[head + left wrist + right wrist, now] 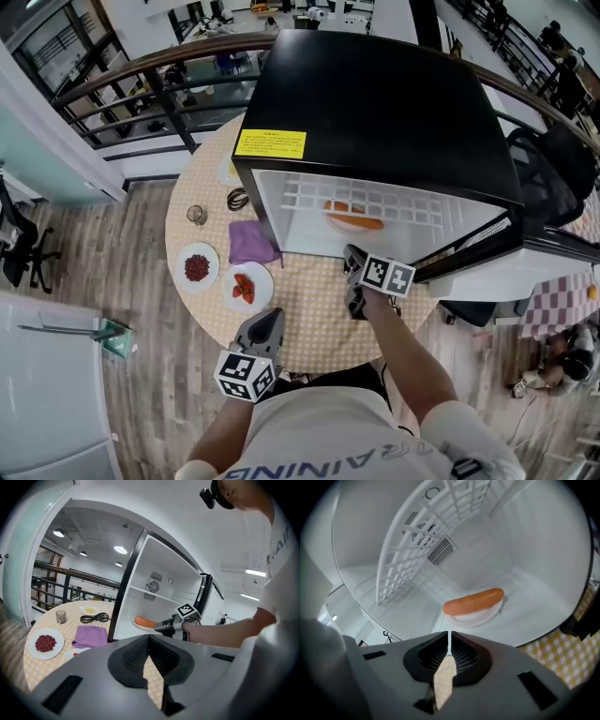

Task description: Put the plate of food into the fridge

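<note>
A white plate [482,616] with an orange sausage [473,601] lies on the floor of the open mini fridge [375,103], under its white wire shelf [412,559]. The head view shows that plate [354,217] through the fridge opening. My right gripper [450,633] is just outside the opening, a short way in front of the plate, shut with nothing between its jaws; it shows there in the head view too [352,255]. My left gripper [267,323] hovers over the near edge of the table, shut and empty. The left gripper view shows the plate [143,622] past the right gripper.
The round checkered table [319,319] holds a plate of red beans [197,268], a plate of red fruit pieces [247,286], a purple cloth [251,242], a glass [196,215] and a black cable [238,199]. The fridge door [553,267] stands open at the right.
</note>
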